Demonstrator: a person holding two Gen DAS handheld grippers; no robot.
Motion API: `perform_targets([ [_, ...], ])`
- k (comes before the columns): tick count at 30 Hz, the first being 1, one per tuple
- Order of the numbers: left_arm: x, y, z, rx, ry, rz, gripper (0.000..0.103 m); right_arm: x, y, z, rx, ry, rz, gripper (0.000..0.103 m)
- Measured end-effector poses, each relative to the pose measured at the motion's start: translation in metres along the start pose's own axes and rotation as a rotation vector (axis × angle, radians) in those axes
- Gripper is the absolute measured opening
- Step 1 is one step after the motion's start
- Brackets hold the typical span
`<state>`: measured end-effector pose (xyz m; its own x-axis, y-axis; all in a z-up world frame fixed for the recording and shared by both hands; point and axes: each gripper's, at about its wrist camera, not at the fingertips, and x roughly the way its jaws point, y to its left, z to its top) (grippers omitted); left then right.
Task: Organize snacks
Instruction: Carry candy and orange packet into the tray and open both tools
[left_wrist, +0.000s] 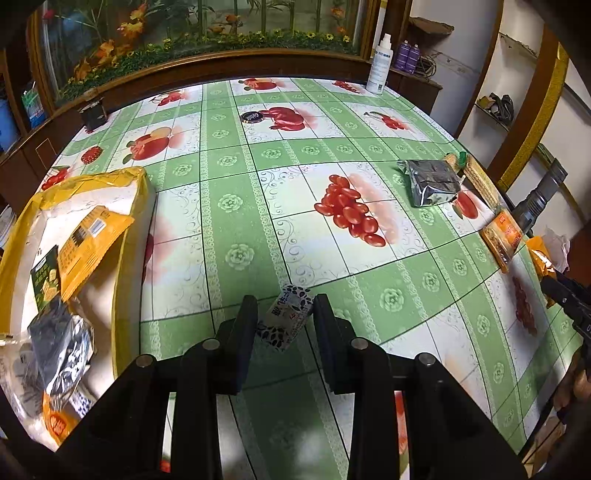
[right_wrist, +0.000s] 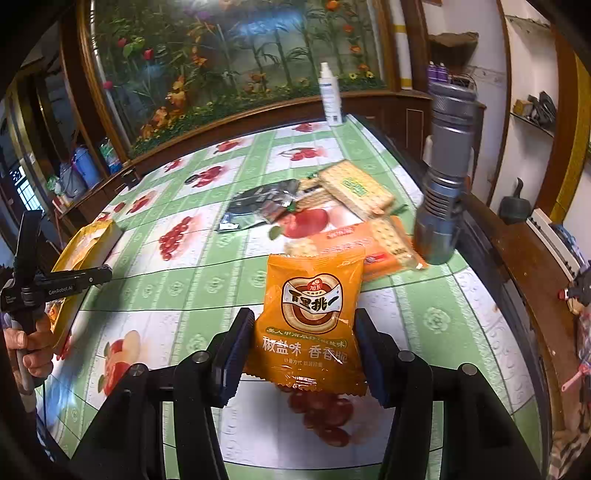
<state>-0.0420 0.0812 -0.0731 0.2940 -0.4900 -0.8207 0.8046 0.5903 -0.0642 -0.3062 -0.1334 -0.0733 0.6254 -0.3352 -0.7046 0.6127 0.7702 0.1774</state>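
Left fingers (left_wrist: 284, 317) pinch a small patterned packet (left_wrist: 285, 320); right fingers (right_wrist: 304, 350) clamp an orange snack bag (right_wrist: 308, 321) between them.

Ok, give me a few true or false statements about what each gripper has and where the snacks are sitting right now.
1. The right gripper is closed on an orange snack packet. True.
2. The left gripper holds a silver foil packet. False: it holds a small black-and-white patterned snack; the silver foil packet lies on the table.
3. The yellow box already contains several snack packets. True.
4. The white spray bottle lies on its side. False: it stands upright at the table's far edge.
5. Cracker packs lie on the table beside the silver foil packet. True.
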Motion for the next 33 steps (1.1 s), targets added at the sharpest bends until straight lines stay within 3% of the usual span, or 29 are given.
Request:
perform_targets([
  [6,-0.018,0.008,-0.014,-0.045,-0.022,0.072,0.028,0.005,0.028,0.002,0.007,0.004,0.143,0.056],
  [10,-0.031,0.013,-0.024,-0.062,-0.046,0.175,0.028,0.009,0.051,0.003,0.004,0.014,0.230,0.056],
  [15,-0.050,0.021,-0.033,-0.086,-0.082,0.252,0.028,0.015,0.083,0.003,-0.002,0.035,0.346,0.056],
  [26,-0.085,0.043,-0.050,-0.132,-0.149,0.309,0.029,0.021,0.138,0.005,-0.011,0.077,0.537,0.056],
  [33,-0.095,0.061,-0.055,-0.173,-0.164,0.322,0.029,0.021,0.163,0.006,-0.040,0.092,0.577,0.056],
])
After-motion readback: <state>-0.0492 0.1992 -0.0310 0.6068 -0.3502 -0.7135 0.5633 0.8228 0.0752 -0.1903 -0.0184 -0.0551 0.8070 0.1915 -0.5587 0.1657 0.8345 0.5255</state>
